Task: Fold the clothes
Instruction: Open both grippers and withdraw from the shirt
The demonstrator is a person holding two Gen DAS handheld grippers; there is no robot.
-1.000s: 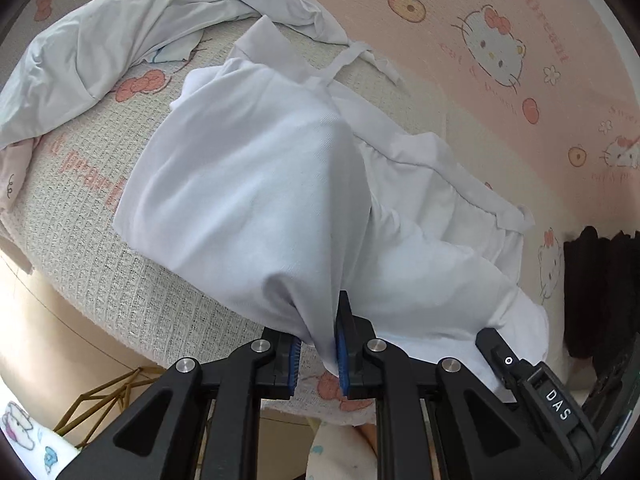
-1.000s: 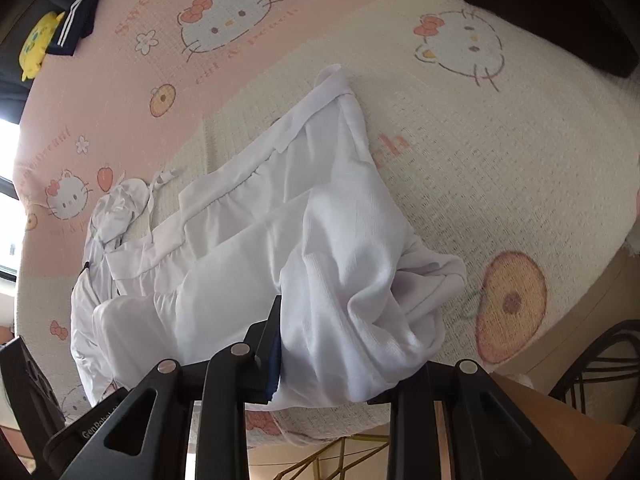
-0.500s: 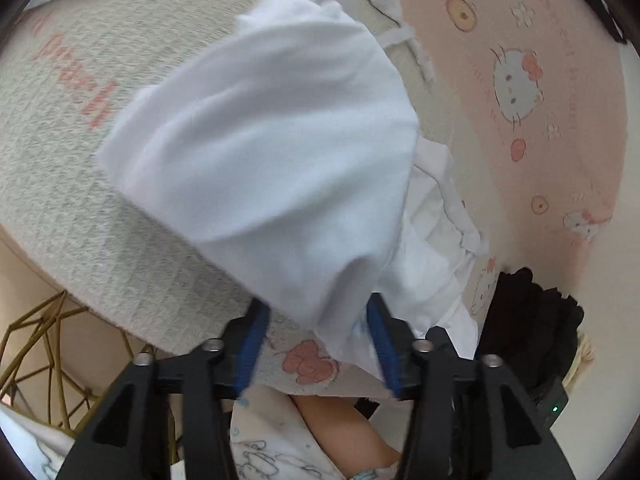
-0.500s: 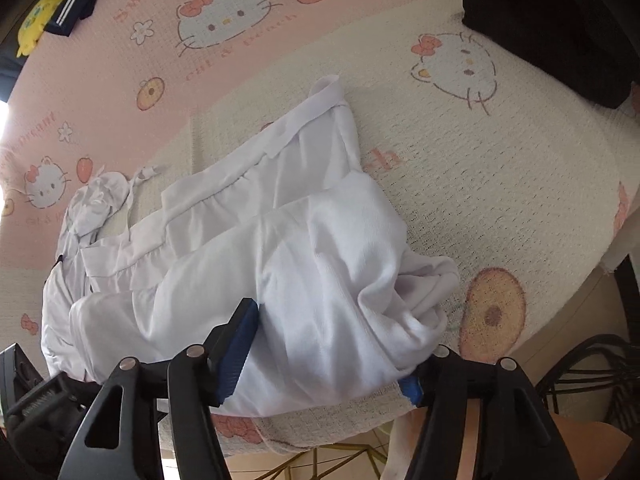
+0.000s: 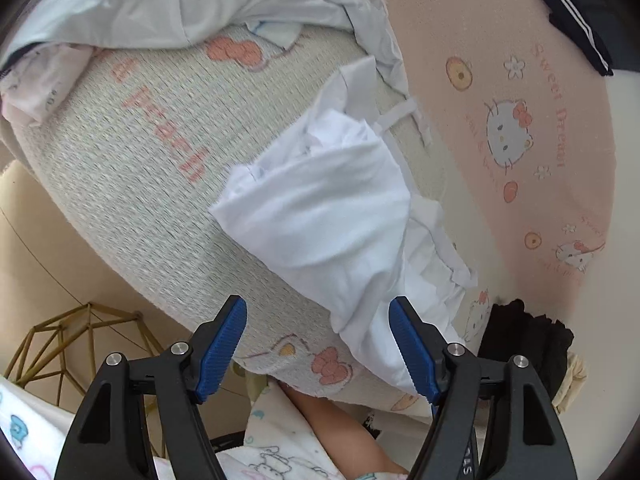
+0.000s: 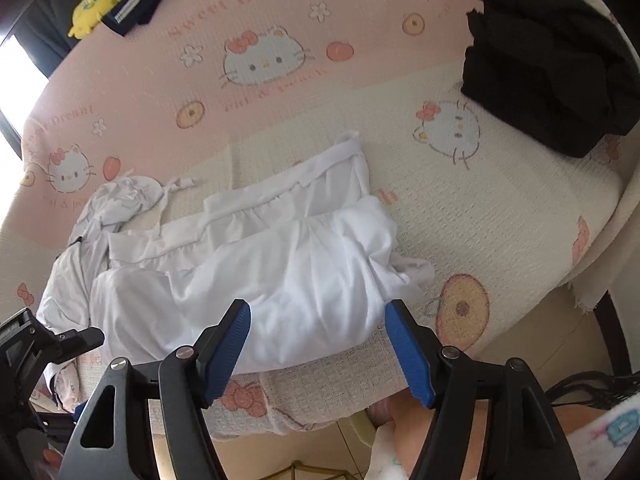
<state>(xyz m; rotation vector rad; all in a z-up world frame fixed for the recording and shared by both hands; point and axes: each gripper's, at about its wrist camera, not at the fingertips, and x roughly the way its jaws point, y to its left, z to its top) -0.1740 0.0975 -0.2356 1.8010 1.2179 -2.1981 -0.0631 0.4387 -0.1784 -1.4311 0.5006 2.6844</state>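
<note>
A white garment [image 5: 320, 216] lies folded over itself on the Hello Kitty bed cover [image 5: 152, 184], its waistband and tie towards the far side. It also shows in the right wrist view [image 6: 280, 272]. My left gripper [image 5: 318, 344] is open and empty, just back from the garment's near edge. My right gripper [image 6: 318, 344] is open and empty, with the garment's near edge lying between its fingers' line of sight. The left gripper's body [image 6: 36, 344] shows at the lower left of the right wrist view.
A pale blue-white garment [image 5: 180, 0] lies bunched at the far left. A black garment pile [image 6: 552, 60] sits at the right end of the bed. A dark item and yellow toy [image 6: 96, 8] lie at the far edge. A gold wire frame [image 5: 76, 340] stands below the bed edge.
Both grippers let go of the white garment and opened wide. The lifted fold dropped onto the bed, and both grippers drew back towards the near edge.
</note>
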